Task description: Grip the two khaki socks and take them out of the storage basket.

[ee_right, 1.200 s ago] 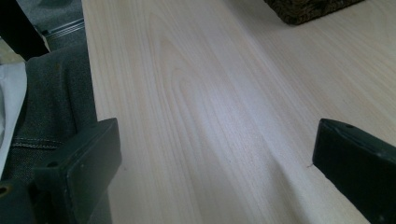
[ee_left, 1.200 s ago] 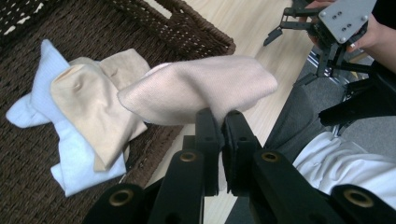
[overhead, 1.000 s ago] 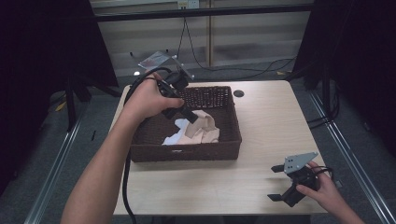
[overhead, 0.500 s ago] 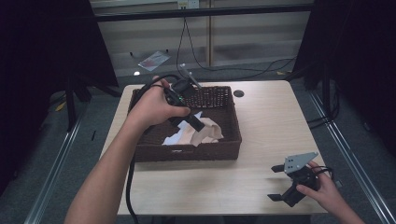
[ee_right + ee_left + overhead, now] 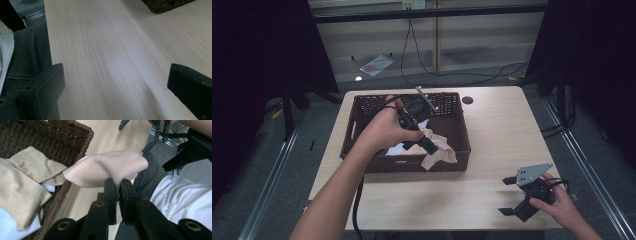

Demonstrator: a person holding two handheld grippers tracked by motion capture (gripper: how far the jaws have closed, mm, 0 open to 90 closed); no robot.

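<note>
The beige cloth is pinched between the closed jaws of the left gripper, its free end fanning out just beyond the tips and hanging over the near rim of the wicker basket. From above, the same cloth drapes across the basket's front wall, right under the left gripper, which slants down towards the person. Behind and to one side of the jaws, inside the basket, lie a tan cloth and a pale blue cloth, both touching the piece being drawn out. Beyond the tips is the bare wooden table.

The step in hand looks like pulling one cloth clear of the basket. To do it well, keep the pinch firm on the fold, since little fabric sits between the pads, and lift high enough that the trailing edge clears the rim instead of snagging on the weave or dragging the tan piece along. Then bring it to the open table in front.

The right gripper rests well apart, near the table's corner, its jaws spread wide with nothing between them, over plain wood.

No brand, label or legible writing is visible on anything.
</note>
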